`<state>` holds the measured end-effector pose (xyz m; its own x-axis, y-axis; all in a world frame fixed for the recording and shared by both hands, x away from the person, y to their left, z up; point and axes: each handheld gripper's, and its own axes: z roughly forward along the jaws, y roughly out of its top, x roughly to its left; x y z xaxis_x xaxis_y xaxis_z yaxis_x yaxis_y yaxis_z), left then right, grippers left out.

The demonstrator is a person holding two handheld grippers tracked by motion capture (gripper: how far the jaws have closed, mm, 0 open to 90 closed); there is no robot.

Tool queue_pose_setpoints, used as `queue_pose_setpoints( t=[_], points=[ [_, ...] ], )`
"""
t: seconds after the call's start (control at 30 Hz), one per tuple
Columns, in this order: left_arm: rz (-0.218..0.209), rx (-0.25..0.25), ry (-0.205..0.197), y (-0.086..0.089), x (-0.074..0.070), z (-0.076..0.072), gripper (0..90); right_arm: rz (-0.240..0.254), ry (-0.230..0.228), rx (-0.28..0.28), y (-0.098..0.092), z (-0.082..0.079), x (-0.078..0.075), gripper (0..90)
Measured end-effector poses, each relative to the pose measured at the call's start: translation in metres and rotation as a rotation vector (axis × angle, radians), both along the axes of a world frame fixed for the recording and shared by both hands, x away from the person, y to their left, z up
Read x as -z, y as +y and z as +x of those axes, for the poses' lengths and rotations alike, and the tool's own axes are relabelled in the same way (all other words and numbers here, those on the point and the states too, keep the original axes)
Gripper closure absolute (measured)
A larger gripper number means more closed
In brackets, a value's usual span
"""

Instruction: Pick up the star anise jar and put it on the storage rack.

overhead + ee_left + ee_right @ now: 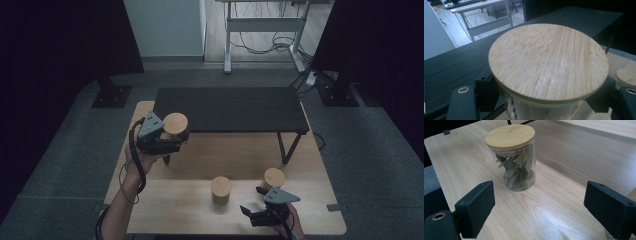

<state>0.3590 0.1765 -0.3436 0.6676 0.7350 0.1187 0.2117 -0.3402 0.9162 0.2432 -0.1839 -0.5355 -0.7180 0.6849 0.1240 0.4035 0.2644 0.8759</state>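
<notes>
My left gripper (177,136) is shut on a glass jar with a round bamboo lid (175,123), held above the left front corner of the low black shelf (230,107). In the left gripper view the lid (547,62) sits large between the two black jaws, whose pads press the glass below it. My right gripper (253,201) stands open near the table's front edge. Ahead of its wide jaws, in the right gripper view, is a lidded jar of dried leaves (511,157), untouched. That jar (221,189) stands left of the right gripper.
A third bamboo-lidded jar (274,177) stands just beyond the right gripper; its lid (627,76) appears at the right edge of the left gripper view. The black shelf rests on the light wooden table (165,210). A desk frame with cables (265,30) is behind.
</notes>
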Motion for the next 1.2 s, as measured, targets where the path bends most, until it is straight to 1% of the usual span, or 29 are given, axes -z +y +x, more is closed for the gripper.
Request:
queue_pose_setpoints(
  t=[0.07,0.17,0.3,0.5,0.63,0.97,1.1,1.2],
  points=[
    [0.015,-0.003,-0.001,-0.001,-0.002,0.003,25.7,-0.002,0.001,0.000,0.000,0.000,0.000,9.3],
    [0.016,-0.004,-0.005,-0.002,-0.005,0.006,25.8,-0.004,0.001,-0.001,0.000,0.000,0.000,9.3],
    [0.016,-0.008,-0.023,-0.002,-0.007,0.008,25.8,-0.003,0.000,-0.001,0.000,0.000,0.000,9.3],
    [0.008,-0.010,-0.019,-0.002,-0.009,0.011,25.8,-0.002,-0.003,0.000,-0.001,0.000,-0.001,9.3],
    [0.017,-0.013,-0.021,-0.003,-0.011,0.015,25.7,0.003,-0.005,0.002,-0.001,-0.001,-0.002,9.3],
    [0.011,-0.021,-0.027,-0.004,-0.014,0.024,25.7,0.002,-0.006,0.000,-0.001,-0.001,-0.002,9.3],
    [0.012,-0.044,-0.036,-0.004,-0.014,0.026,25.8,0.003,-0.007,0.004,0.000,-0.001,-0.002,9.3],
    [0.006,-0.043,-0.034,-0.003,-0.014,0.029,25.8,0.003,-0.008,0.004,0.000,-0.002,-0.002,9.3]
  ],
)
